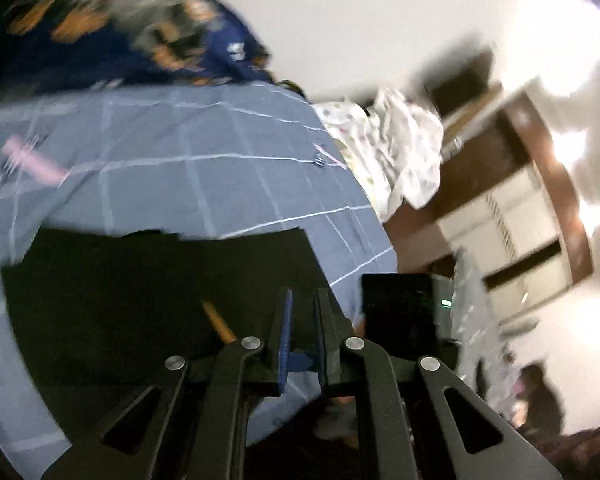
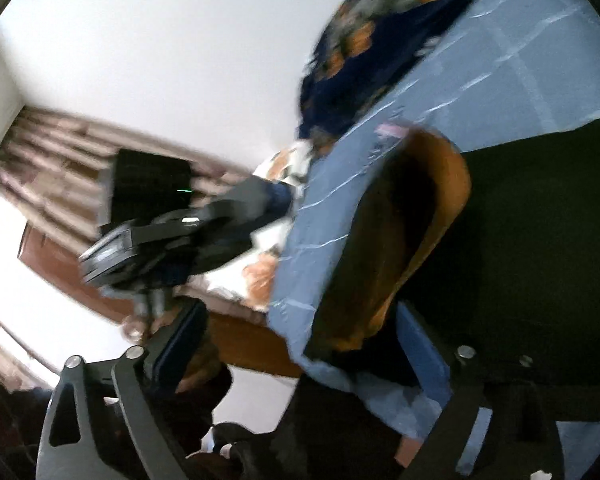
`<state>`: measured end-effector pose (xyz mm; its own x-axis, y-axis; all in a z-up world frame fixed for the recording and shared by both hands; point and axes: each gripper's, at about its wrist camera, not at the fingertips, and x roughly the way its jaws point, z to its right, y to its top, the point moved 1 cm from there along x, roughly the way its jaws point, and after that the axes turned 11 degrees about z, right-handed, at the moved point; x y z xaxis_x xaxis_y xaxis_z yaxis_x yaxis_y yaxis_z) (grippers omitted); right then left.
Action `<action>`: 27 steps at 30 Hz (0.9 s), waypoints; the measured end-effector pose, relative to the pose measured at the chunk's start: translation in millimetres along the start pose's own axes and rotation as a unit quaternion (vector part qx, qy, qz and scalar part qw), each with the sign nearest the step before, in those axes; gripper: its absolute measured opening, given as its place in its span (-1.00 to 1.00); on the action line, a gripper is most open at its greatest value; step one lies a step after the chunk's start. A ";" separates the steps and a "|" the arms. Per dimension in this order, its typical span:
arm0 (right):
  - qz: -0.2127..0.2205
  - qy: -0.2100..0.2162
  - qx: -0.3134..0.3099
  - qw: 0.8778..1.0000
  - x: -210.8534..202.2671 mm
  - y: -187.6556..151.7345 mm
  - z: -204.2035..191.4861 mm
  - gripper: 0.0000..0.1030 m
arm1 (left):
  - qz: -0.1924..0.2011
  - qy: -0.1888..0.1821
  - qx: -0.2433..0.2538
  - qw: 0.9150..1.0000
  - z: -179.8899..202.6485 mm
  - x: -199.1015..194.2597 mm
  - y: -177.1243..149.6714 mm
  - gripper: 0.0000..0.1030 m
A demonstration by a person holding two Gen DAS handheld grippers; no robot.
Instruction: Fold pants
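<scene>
Black pants [image 1: 148,280] with an orange lining lie on a blue checked bedsheet [image 1: 180,152]. My left gripper [image 1: 304,312] stands at the pants' right edge, its jaws nearly together with a narrow gap and no cloth between them. In the right wrist view the pants [image 2: 540,240] fill the right side and the orange-lined waist opening [image 2: 432,216] gapes. My right gripper [image 2: 300,332] is wide open, its right finger [image 2: 424,352] by the waist end and its left finger [image 2: 184,344] off the bed. The left gripper also shows there, blurred [image 2: 172,240].
A dark blue and orange patterned blanket [image 1: 132,28] lies at the bed's far end. A white dotted cloth [image 1: 392,148] is heaped at the bed's right edge. A pink object [image 1: 32,160] lies on the sheet. Brown and white furniture [image 1: 512,200] stands beyond the bed.
</scene>
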<state>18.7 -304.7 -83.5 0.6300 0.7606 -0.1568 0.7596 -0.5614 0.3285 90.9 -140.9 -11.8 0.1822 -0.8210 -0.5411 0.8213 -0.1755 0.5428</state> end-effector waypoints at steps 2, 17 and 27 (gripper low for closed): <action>0.013 0.003 0.042 0.999 -6.8 2.1 19.9 0.85 | 0.013 0.007 0.023 1.000 12.5 4.5 9.3 -0.79; -0.009 -0.082 0.041 0.996 -10.6 28.5 42.8 0.83 | 0.040 0.141 -0.093 0.985 -124.5 -55.5 -77.3 -0.70; -0.116 -0.110 0.017 0.987 58.4 10.3 35.1 0.65 | 0.055 0.117 -0.111 0.985 -139.9 -50.9 -100.9 -0.69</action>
<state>69.0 -277.4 -122.0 0.4556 0.7827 -0.4240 0.8901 -0.3941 0.2289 74.4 -5.4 -128.9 0.3753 -0.6758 -0.6344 0.8828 0.0519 0.4669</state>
